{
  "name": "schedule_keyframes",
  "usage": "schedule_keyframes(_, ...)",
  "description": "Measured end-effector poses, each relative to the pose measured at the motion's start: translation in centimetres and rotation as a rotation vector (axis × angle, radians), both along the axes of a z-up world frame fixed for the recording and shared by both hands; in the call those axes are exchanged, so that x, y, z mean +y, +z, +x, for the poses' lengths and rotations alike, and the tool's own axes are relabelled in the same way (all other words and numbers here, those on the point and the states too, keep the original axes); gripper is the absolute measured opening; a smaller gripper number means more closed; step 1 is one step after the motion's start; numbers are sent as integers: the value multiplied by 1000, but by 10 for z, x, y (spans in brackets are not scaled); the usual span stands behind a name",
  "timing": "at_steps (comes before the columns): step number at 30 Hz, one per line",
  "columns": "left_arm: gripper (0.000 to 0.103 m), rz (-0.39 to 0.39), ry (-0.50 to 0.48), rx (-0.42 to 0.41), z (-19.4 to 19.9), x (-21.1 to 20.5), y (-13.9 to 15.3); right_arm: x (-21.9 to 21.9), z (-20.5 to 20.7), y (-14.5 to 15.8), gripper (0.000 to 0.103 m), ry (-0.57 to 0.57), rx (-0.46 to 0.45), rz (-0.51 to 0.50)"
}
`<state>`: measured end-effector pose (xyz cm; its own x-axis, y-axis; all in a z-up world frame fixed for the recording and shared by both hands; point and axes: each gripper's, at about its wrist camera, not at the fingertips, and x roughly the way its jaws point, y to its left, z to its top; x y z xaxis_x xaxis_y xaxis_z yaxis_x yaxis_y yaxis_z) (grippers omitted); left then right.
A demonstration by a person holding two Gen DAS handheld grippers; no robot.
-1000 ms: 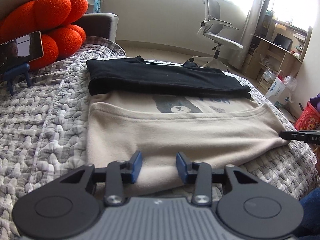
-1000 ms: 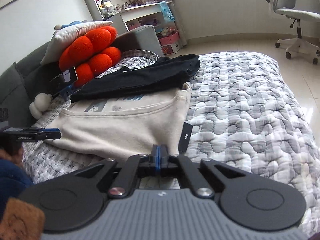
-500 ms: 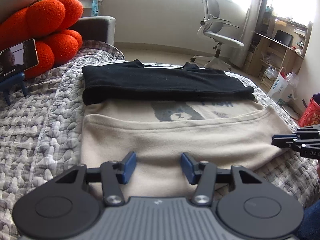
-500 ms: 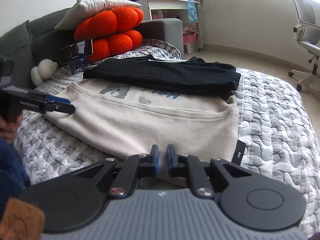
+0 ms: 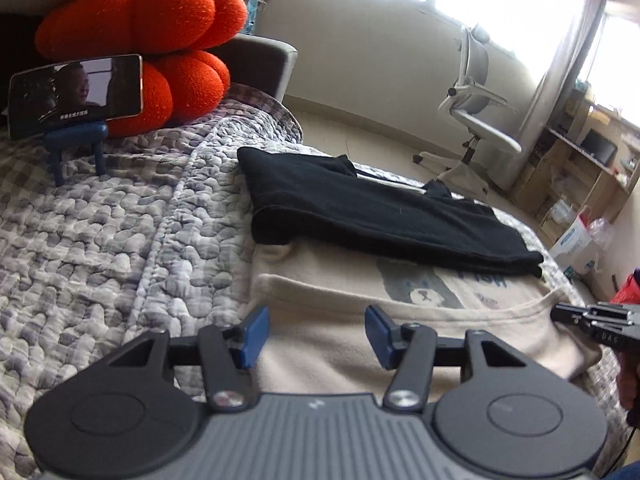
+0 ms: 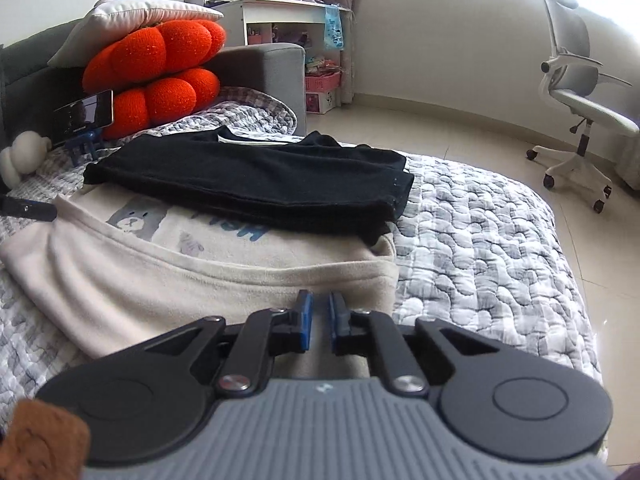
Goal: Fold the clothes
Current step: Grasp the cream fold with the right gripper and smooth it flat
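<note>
Because the beige shirt (image 5: 400, 344) is soft and limp, take its corners; both grippers' jaws are opening, left gripper (image 5: 316, 332) wide, right gripper (image 6: 319, 314) narrow, nothing clamped.

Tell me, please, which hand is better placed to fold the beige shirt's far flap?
Probably left: the left tongs are opening wide over the beige shirt; the right tongs, barely parted, sit at its edge.

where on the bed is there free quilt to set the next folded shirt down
Bare quilt lies right of the beige shirt and black garment, and also between them and the phone stand. Crowded around the orange cushion.
</note>
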<state>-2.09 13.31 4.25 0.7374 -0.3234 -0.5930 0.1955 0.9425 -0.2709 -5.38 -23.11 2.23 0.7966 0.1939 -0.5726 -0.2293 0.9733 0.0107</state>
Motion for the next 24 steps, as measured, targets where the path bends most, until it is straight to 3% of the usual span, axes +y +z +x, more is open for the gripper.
schedule_keyframes(3, 60, 51, 44, -27, 4, 4, 4, 6, -1, 3, 21, 23, -10, -2)
schedule_keyframes(6, 61, 33, 14, -15, 13, 3, 1, 18, 4, -3, 21, 53, 12, -2)
schedule_keyframes(8, 58, 94, 8, -21, 16, -6, -3, 32, 5, -8, 22, 58, 5, -55)
schedule_keyframes(10, 31, 171, 28, -22, 16, -12, -8, 40, 6, -6, 21, 57, -12, -112)
schedule_keyframes(13, 22, 174, 46, -39, 9, -13, -10, 39, 12, -6, 14, 33, -25, -133)
schedule_keyframes(17, 20, 233, 81, -53, 0, -14, -12, 27, 14, -12, 12, -68, -62, -186)
schedule_keyframes(20, 20, 249, 88, -57, -2, -15, -12, 18, 12, -11, 13, -91, -56, -131)
schedule_keyframes(22, 24, 248, 89, -63, -3, -16, -6, 24, 8, -7, 16, -66, -59, -147)
schedule_keyframes(24, 25, 215, 95, -73, -8, -14, 6, 28, -2, 4, 19, 9, -69, -79)
